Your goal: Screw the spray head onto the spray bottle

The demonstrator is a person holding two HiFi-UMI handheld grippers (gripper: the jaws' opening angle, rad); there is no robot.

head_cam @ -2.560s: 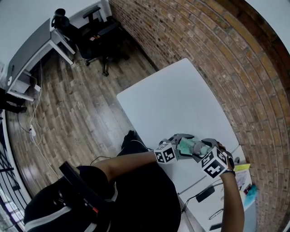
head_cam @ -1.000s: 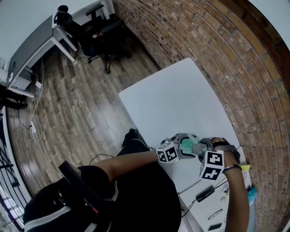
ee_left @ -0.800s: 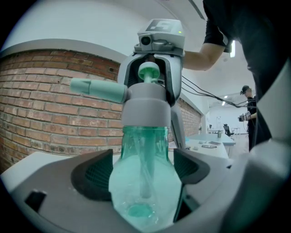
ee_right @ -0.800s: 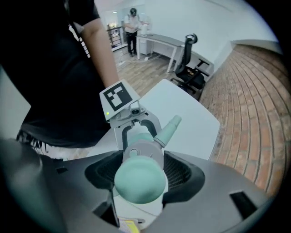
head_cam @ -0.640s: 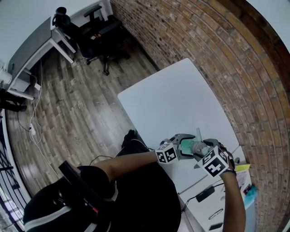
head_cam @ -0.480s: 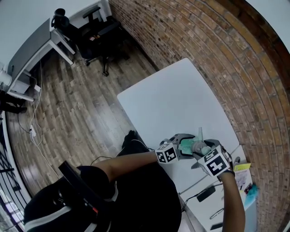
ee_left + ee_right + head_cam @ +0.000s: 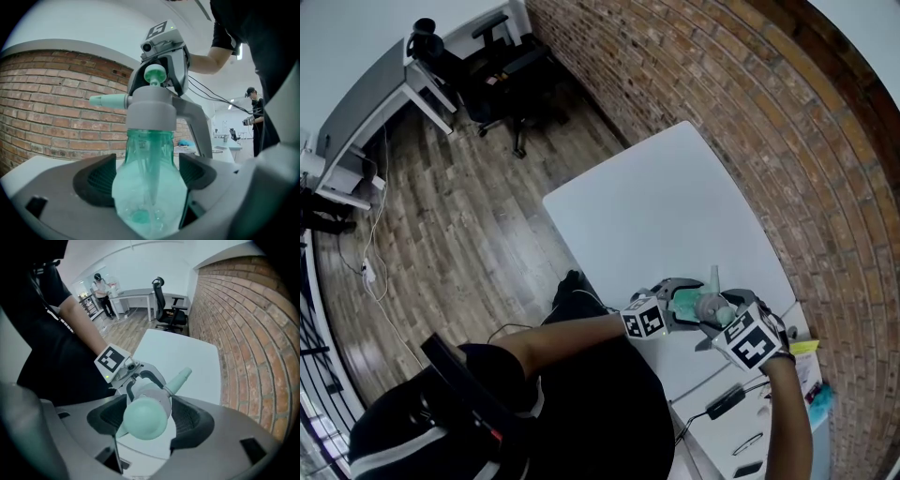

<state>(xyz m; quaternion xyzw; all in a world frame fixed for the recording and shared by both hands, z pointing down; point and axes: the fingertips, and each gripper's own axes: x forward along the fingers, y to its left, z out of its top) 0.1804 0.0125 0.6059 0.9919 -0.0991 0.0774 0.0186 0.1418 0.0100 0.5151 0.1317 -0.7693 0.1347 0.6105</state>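
Grey-and-mint plastic spray head [image 7: 151, 105], clenched by the right hand-held gripper [image 7: 149, 420] atop the translucent green plastic spray bottle [image 7: 147, 201] that the left hand-held gripper [image 7: 146, 174] grasps, probably needs further twisting tight.

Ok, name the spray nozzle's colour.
The nozzle is pale mint green; left gripper view shows it best.

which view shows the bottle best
The left gripper view: the bottle fills the middle, close up. The head view shows it only as a small green patch; in the right gripper view the spray head hides it.
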